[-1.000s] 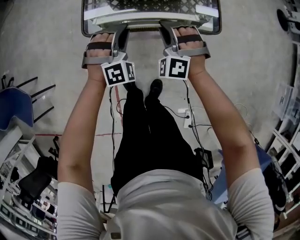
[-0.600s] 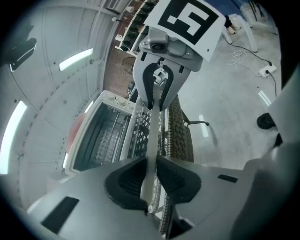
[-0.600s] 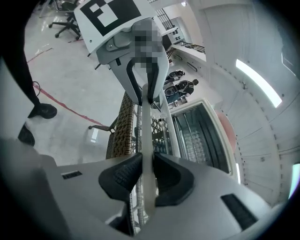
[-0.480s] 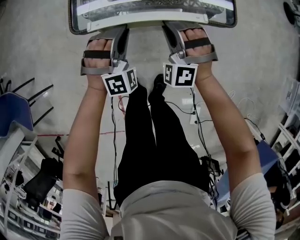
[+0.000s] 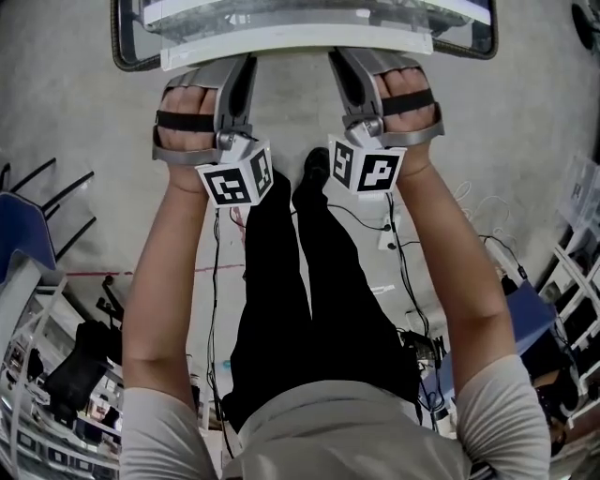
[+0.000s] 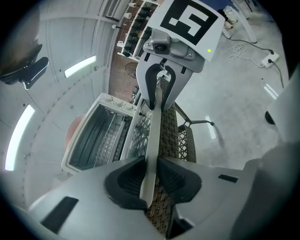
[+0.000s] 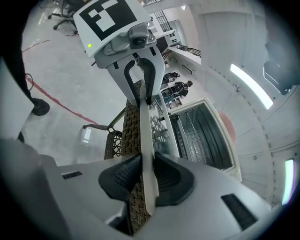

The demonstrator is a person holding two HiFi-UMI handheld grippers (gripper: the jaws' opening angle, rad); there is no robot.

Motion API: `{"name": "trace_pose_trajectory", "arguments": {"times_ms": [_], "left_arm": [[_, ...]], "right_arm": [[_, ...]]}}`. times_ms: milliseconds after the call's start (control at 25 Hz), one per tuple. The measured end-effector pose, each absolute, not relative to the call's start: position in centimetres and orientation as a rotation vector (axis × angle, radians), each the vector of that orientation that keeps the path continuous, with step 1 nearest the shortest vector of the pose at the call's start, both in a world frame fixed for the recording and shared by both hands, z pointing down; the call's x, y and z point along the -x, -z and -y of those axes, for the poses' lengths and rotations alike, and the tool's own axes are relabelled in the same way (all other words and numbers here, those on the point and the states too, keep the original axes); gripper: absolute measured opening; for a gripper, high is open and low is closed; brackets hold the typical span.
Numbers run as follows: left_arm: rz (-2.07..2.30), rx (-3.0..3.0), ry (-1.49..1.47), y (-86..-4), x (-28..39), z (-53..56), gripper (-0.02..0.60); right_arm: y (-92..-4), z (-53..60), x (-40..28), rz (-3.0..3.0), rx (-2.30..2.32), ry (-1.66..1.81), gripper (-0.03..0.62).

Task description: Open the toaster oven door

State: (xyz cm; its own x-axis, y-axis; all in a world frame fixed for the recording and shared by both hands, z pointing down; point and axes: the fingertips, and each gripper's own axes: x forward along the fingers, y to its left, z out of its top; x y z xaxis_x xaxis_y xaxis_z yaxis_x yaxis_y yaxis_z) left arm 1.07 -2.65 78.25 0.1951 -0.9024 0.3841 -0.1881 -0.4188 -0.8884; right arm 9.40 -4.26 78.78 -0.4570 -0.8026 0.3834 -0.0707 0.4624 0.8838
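- The toaster oven door [image 5: 309, 17] lies swung down at the top of the head view, wider in frame than 1 second ago.
- Its white handle [image 5: 291, 42] is gripped by the left tool [image 5: 239, 64] and the right tool [image 5: 354, 61]. The jaws of both have just been easing apart.
- Both forearms sit lower.

Bare concrete floor [image 5: 75, 122], red line [image 5: 169, 273] taped across it. Black cables [image 5: 215, 309] trail over the floor, white power strip [image 5: 387, 228] among them. Blue chair [image 5: 19, 225] at the left edge, cluttered shelving [image 5: 37, 394] lower left. Brown wicker seat [image 6: 169, 126] on black metal legs [image 6: 197, 123]. Ceiling strip lights [image 6: 79, 66] lit.
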Motion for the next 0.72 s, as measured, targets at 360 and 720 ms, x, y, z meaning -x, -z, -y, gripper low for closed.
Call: {"name": "trace_pose_trajectory", "arguments": {"times_ms": [360,720], "left_arm": [[-1.049,1.749,1.218,-80.8,-0.3,2.4,0.095],[-1.073,1.740,1.150,-81.1,-0.2,2.5,0.098]], "right_arm": [[-81.4,4.0,-8.6,1.841,-0.802,1.073,0.091],[-81.8,4.2,-8.5,1.852,-0.844,1.117,0.089]]}}
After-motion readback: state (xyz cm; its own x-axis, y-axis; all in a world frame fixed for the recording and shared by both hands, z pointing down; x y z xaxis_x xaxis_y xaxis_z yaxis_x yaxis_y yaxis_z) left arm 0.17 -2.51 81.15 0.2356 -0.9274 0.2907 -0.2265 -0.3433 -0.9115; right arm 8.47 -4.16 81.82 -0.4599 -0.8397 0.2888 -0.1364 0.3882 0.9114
